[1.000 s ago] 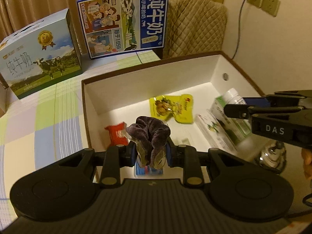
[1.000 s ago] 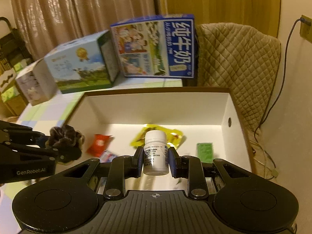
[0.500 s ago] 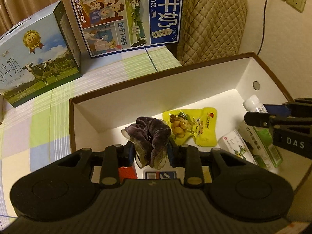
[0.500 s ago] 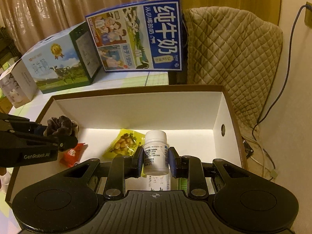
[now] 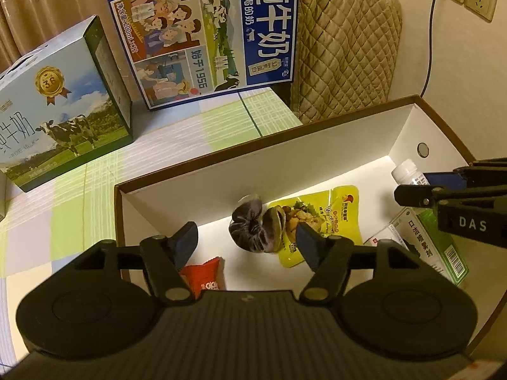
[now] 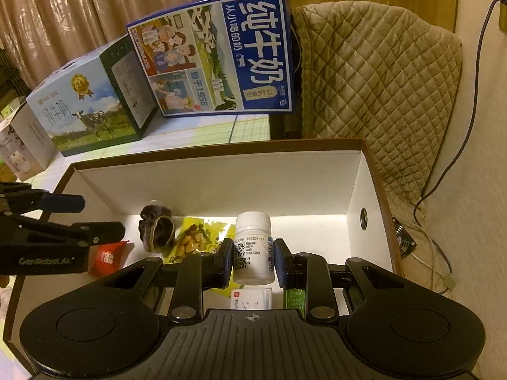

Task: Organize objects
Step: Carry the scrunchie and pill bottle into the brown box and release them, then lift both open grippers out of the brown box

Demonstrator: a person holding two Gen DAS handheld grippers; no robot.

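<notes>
Left gripper jaws just opening, scrunchie now lying free near box back wall. Right gripper still clamping pill bottle; bottle base hidden.

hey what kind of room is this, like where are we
Most likely a room in someone's home. Closed curtains hang at the back, a quilted cover drapes over furniture by the wall, and milk cartons stand on a checked tablecloth beside an open box of small household items.

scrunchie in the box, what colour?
Dark purple scrunchie, velvety; clearest in the left wrist view.
</notes>
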